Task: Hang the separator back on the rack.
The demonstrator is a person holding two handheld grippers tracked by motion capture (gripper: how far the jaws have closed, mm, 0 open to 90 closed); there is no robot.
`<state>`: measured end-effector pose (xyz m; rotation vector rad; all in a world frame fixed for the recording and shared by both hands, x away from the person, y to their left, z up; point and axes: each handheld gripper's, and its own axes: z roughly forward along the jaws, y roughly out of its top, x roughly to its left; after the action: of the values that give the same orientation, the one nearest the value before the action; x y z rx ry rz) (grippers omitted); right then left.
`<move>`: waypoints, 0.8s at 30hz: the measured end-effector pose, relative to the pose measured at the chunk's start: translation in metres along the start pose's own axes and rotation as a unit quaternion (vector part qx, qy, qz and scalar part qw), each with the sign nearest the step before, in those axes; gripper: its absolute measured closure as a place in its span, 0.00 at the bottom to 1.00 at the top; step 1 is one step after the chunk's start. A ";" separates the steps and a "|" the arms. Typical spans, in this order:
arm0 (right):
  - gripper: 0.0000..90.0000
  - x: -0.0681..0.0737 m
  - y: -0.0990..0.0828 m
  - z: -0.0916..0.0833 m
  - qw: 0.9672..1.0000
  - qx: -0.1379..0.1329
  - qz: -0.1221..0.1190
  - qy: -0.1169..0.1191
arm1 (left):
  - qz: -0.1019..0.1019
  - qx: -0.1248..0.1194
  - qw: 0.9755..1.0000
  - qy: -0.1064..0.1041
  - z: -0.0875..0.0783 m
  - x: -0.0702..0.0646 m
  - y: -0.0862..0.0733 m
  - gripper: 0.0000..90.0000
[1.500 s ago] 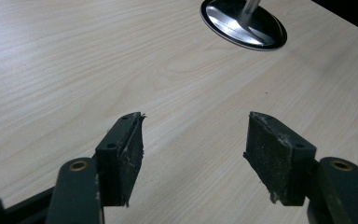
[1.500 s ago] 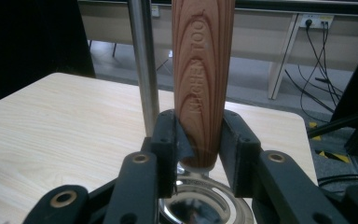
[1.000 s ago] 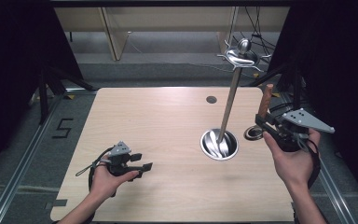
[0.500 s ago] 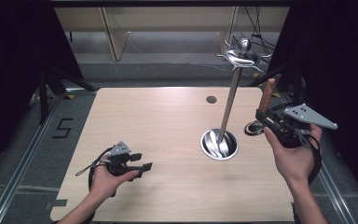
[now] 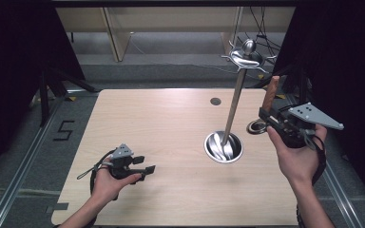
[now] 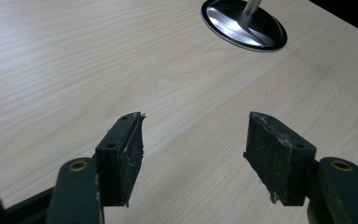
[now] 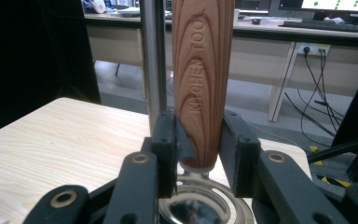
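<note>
My right gripper (image 5: 269, 118) (image 7: 199, 135) is shut on the lower end of an upright wooden handle (image 5: 270, 92) (image 7: 203, 70) marked "KITCHEN TOOL". The tool's round metal end (image 5: 256, 127) (image 7: 200, 205) sits just below the jaws, near the table's right edge. Left of it rises a tall metal stand with a pole (image 5: 233, 109) (image 7: 154, 56), a round base (image 5: 223, 146) (image 6: 244, 25) and hooks on top (image 5: 245, 58). At the front left of the table my left gripper (image 5: 145, 164) (image 6: 193, 140) rests in a hand, open with nothing between its jaws.
The light wooden table (image 5: 161, 133) has a small dark round hole (image 5: 215, 101) near its far edge. Dark curtains flank both sides. Behind the table stand desks and cables (image 7: 317, 70). A metal rail (image 5: 24, 156) runs along the floor at the left.
My right gripper has risen slightly with the wooden handle still in it. The left gripper has not moved.
</note>
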<state>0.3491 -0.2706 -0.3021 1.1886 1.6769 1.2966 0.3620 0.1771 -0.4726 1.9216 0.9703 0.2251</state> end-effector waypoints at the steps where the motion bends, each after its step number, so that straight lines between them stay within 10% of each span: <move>1: 0.78 0.001 0.000 0.000 1.000 0.001 0.006 0.000 | 0.000 0.001 1.000 -0.002 0.000 0.000 0.000 0.40; 24: 0.78 -0.004 0.009 0.000 0.999 -0.007 -0.010 0.051 | -0.003 -0.002 1.000 0.000 0.001 0.000 -0.001 0.40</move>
<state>0.3528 -0.2731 -0.2931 1.1113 1.7454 1.3759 0.3625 0.1766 -0.4742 1.9150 0.9759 0.2229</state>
